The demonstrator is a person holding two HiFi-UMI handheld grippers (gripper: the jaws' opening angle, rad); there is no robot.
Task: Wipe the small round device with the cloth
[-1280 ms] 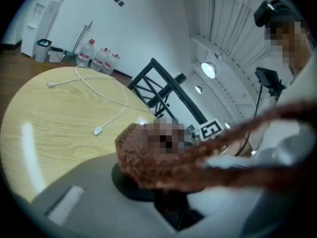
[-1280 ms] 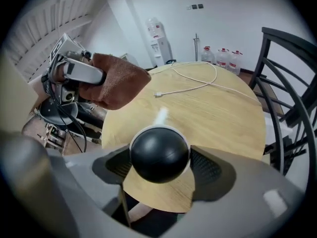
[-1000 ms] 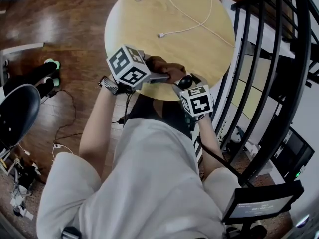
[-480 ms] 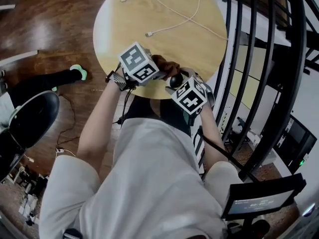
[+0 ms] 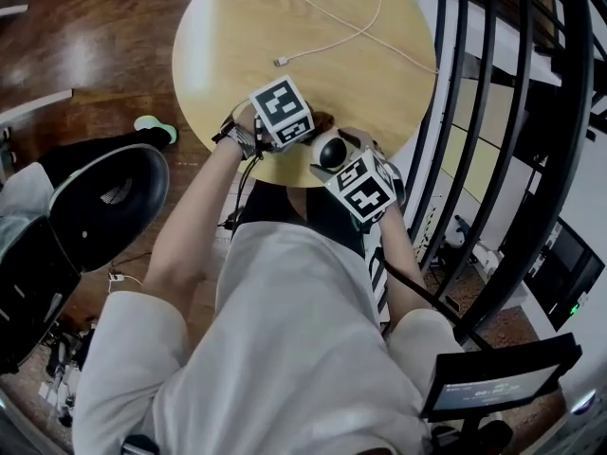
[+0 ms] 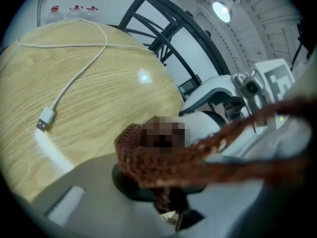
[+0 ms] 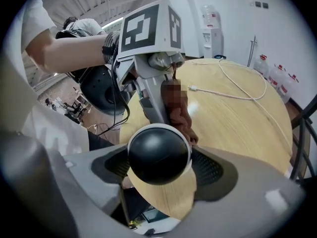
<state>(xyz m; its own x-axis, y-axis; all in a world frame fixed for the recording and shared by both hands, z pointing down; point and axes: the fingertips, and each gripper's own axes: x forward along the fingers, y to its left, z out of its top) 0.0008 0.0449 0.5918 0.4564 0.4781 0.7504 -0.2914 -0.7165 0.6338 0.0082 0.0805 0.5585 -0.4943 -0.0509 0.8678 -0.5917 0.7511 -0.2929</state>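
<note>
The small round device point(image 7: 159, 153) is a black ball in a white shell. My right gripper point(image 7: 161, 170) is shut on it, and it shows as a dark ball point(image 5: 332, 153) at the near edge of the round wooden table point(image 5: 237, 55). A reddish-brown knitted cloth point(image 6: 163, 155) is pinched in my left gripper point(image 6: 166, 192), which is shut on it. The cloth point(image 7: 179, 114) hangs just behind the device, touching or almost touching its far side. In the head view my left gripper point(image 5: 302, 133) sits just left of the device and my right gripper point(image 5: 340, 164) just below it.
A white USB cable point(image 5: 332, 31) loops across the far half of the table, its plug point(image 6: 46, 118) lying left of the cloth. Black metal railing point(image 5: 493, 112) stands close on the right. A black chair point(image 5: 95, 207) and a person's leg are on the floor at left.
The left gripper with the cloth has moved right, closer to the device. The right gripper and device have shifted slightly up and left. The black chair has slid nearer on the left.
</note>
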